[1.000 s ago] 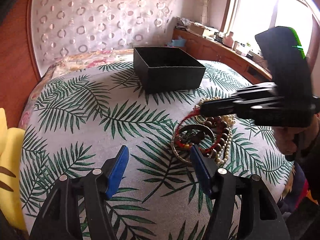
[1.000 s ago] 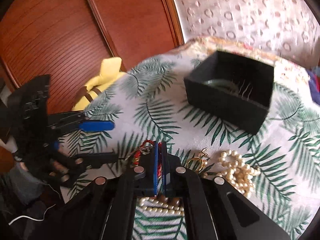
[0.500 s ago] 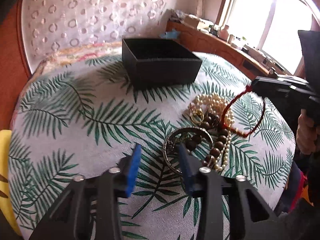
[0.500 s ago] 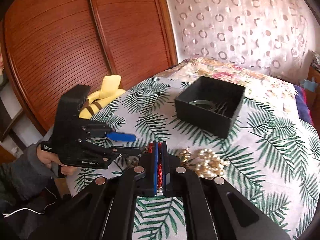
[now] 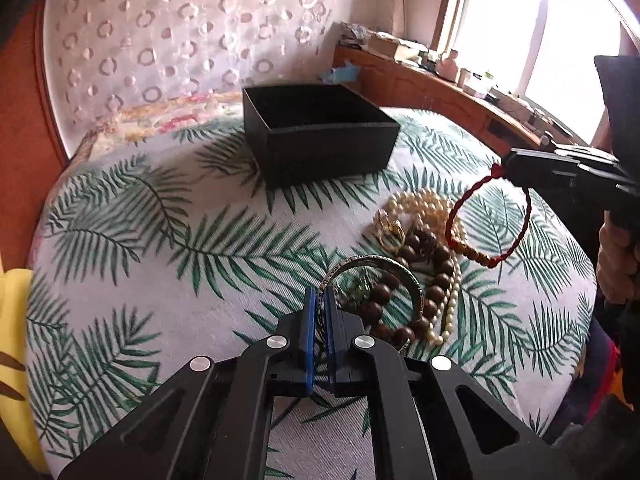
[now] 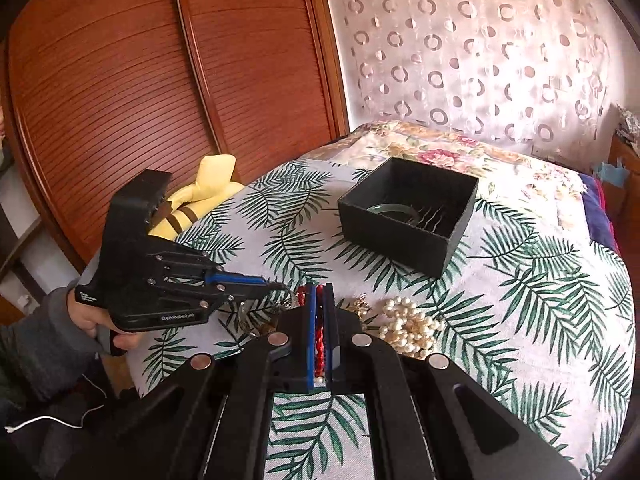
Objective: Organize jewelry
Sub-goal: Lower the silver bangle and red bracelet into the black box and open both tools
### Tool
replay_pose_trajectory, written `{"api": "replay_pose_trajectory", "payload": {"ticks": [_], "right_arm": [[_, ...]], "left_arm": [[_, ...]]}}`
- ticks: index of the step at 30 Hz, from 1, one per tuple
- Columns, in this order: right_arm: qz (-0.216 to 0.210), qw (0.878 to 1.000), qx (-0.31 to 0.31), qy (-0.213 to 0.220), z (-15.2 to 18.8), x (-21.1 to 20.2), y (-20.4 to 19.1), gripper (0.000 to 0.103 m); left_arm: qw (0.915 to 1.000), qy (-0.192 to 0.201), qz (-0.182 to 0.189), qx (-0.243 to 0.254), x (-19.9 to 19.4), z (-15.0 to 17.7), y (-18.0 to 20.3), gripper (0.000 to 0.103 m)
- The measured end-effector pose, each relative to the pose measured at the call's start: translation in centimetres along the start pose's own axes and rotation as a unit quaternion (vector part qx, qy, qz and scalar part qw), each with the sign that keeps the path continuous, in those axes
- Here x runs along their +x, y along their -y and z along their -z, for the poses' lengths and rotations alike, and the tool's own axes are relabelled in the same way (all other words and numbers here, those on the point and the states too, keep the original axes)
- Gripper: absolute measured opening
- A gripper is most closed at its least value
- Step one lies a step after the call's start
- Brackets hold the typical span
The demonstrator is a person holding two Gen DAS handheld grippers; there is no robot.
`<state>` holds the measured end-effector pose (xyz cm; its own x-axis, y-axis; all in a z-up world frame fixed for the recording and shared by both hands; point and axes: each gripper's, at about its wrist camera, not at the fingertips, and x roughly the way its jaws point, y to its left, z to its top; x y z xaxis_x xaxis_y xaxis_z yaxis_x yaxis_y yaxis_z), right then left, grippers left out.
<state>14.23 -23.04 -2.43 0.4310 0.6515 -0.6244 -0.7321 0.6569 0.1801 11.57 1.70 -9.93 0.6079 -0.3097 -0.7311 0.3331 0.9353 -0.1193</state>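
A black open box point(image 5: 320, 140) stands at the back of the leaf-print cloth; in the right wrist view the box point(image 6: 408, 216) holds a green bangle point(image 6: 390, 209). My left gripper point(image 5: 319, 300) is shut on a silver bangle point(image 5: 376, 264) lying on a pile of brown beads point(image 5: 400, 300) and a pearl necklace point(image 5: 424, 208). My right gripper point(image 6: 319, 296) is shut on a red cord bracelet point(image 5: 488, 220), which hangs in the air above the pile. The pearls point(image 6: 408, 320) also show in the right wrist view.
A gold ring point(image 5: 390, 232) lies beside the pearls. A yellow plush toy point(image 6: 200, 196) lies at the bed's left edge by the wooden wardrobe doors point(image 6: 140, 80). A wooden ledge point(image 5: 440, 92) with small items runs under the window.
My left gripper moved forward and closed on the silver bangle. My right gripper lifted the red cord bracelet off the pile and drew back to the right.
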Motion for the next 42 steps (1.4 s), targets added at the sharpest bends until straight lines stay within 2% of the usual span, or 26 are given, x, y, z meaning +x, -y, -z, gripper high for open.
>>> {"api": "replay_pose_trajectory", "payload": {"ticks": [10, 17, 23, 28, 32, 34, 36, 42], "right_arm": [[0.041, 0.999, -0.011, 0.014, -3.0, 1.1, 2.0, 0.004], [0.067, 0.997, 0.004, 0.034, -6.7, 2.9, 5.0, 0.004], [0.097, 0.995, 0.017, 0.031, -8.6, 5.4, 7.1, 0.004], [0.113, 0.993, 0.026, 0.006, -8.5, 7.7, 8.4, 0.005], [0.109, 0.993, 0.043, -0.004, -7.9, 8.4, 9.2, 0.007], [0.106, 0.993, 0.046, -0.005, -7.5, 8.3, 9.3, 0.007], [0.104, 0.993, 0.047, -0.003, -7.3, 8.0, 9.5, 0.017], [0.100, 0.994, 0.052, 0.005, -6.8, 6.5, 9.9, 0.018]], "left_arm": [[0.9990, 0.042, -0.006, -0.014, -1.2, -3.3, -0.6, 0.003], [0.9982, 0.056, -0.020, -0.010, -0.8, -6.0, -0.9, 0.003], [0.9972, 0.068, -0.029, -0.013, -0.3, -8.5, -1.4, 0.004], [0.9966, 0.073, -0.035, -0.017, 0.3, -10.2, -1.8, 0.004], [0.9964, 0.072, -0.041, -0.017, 1.1, -11.5, -1.8, 0.004], [0.9964, 0.070, -0.044, -0.018, 1.6, -12.0, -1.8, 0.004], [0.9964, 0.068, -0.046, -0.019, 2.2, -12.5, -1.8, 0.004], [0.9967, 0.057, -0.053, -0.019, 4.1, -14.0, -1.6, 0.004]]}}
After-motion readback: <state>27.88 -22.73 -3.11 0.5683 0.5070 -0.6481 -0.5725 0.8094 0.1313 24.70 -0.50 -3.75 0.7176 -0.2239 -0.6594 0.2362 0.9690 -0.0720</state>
